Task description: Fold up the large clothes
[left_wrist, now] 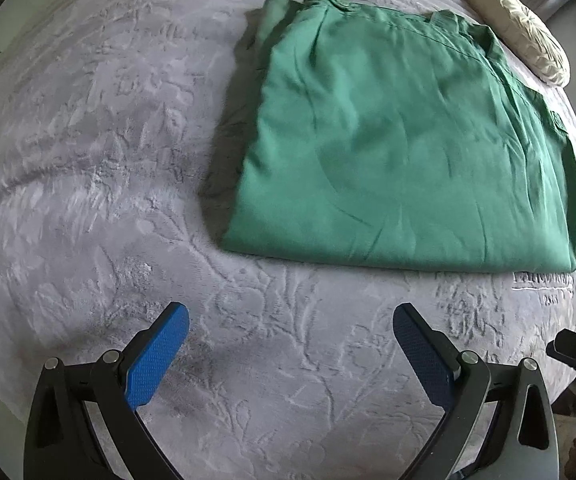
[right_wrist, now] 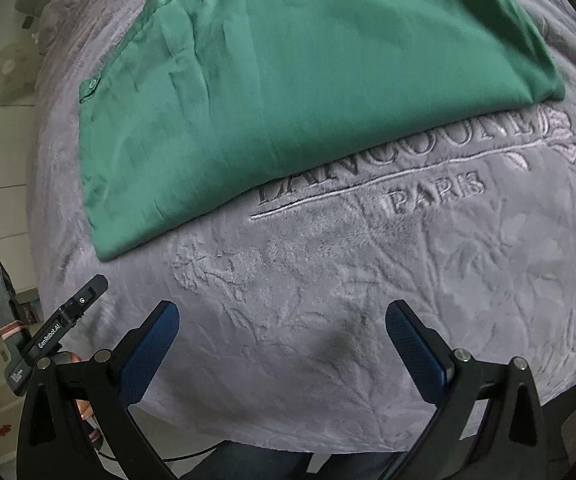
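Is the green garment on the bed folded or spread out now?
Folded. The green garment lies as a compact rectangle with stacked layers at its edge on the grey blanket.

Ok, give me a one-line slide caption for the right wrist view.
Open right gripper hovers over the grey embossed blanket, short of the folded green garment covering part of the blanket's lettering.

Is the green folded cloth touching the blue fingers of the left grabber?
Apart. The left wrist view shows bare grey blanket between the open left gripper and the folded green garment.
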